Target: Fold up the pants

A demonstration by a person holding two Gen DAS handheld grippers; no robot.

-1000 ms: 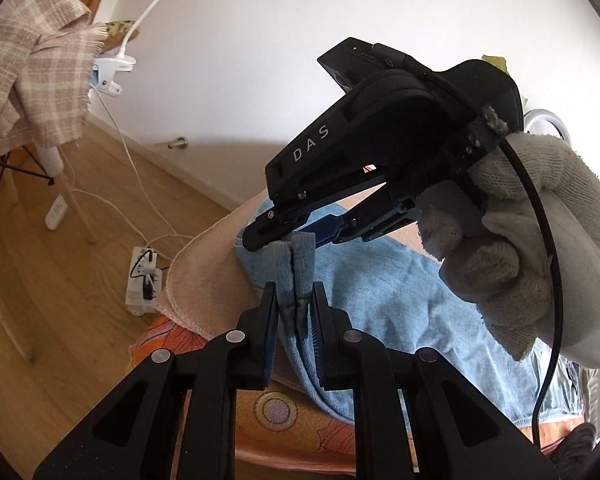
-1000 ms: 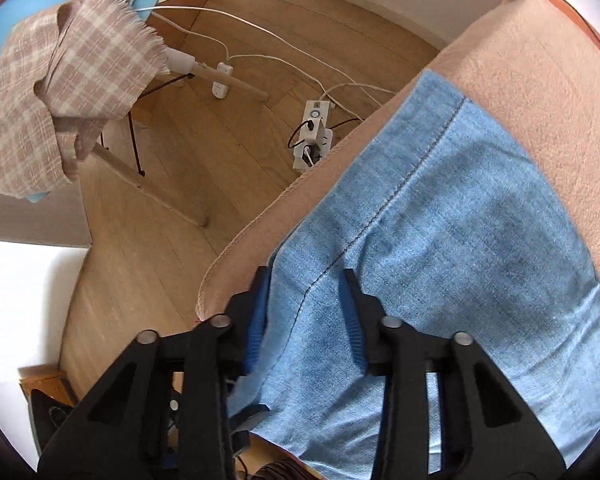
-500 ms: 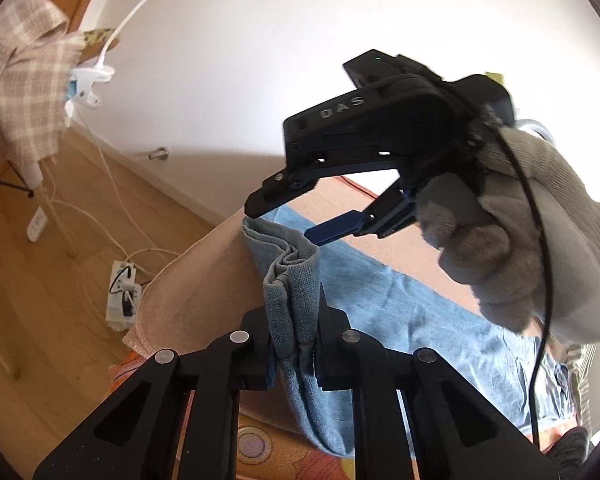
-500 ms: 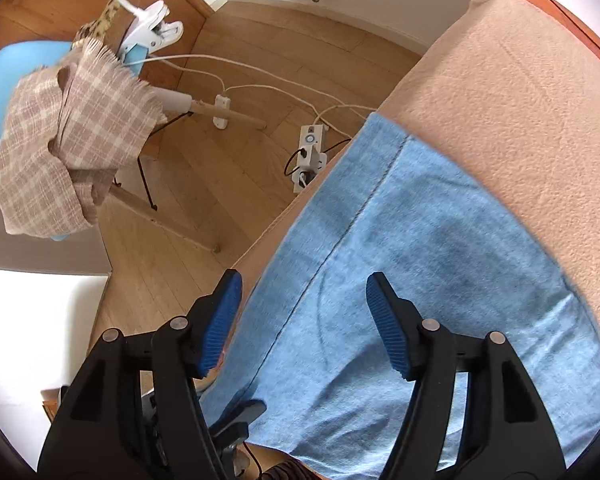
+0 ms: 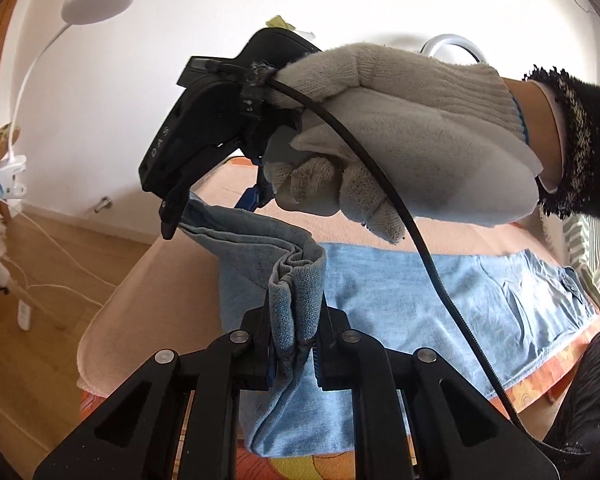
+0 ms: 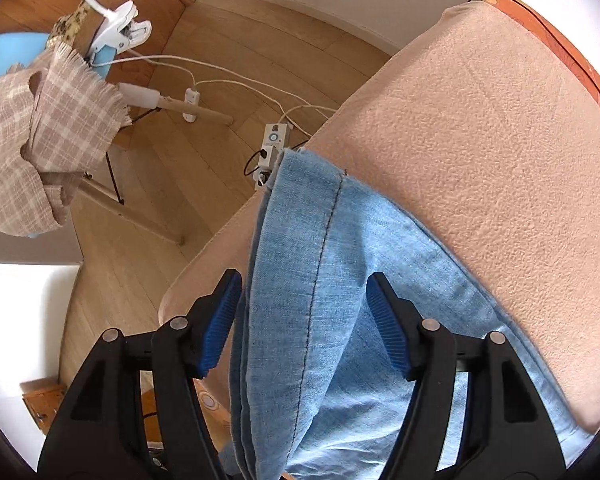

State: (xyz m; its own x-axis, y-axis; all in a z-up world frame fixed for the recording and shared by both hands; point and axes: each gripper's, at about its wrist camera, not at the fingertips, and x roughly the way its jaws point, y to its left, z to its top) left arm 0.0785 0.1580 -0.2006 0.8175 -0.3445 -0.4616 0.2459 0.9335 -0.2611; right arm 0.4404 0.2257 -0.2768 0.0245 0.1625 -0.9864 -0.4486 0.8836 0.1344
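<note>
Right gripper point(image 6: 304, 320) jaws opened off pants point(image 6: 324, 320); left gripper point(image 5: 294, 344) clamps hem.

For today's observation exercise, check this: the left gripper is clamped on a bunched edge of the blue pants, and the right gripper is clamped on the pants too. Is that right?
Not quite. The left gripper is indeed shut on the bunched edge of the blue pants, but the right gripper is open: the right wrist view shows its blue pads standing apart on either side of the cloth.

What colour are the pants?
Light blue denim pants, clearest in the right wrist view.
</note>
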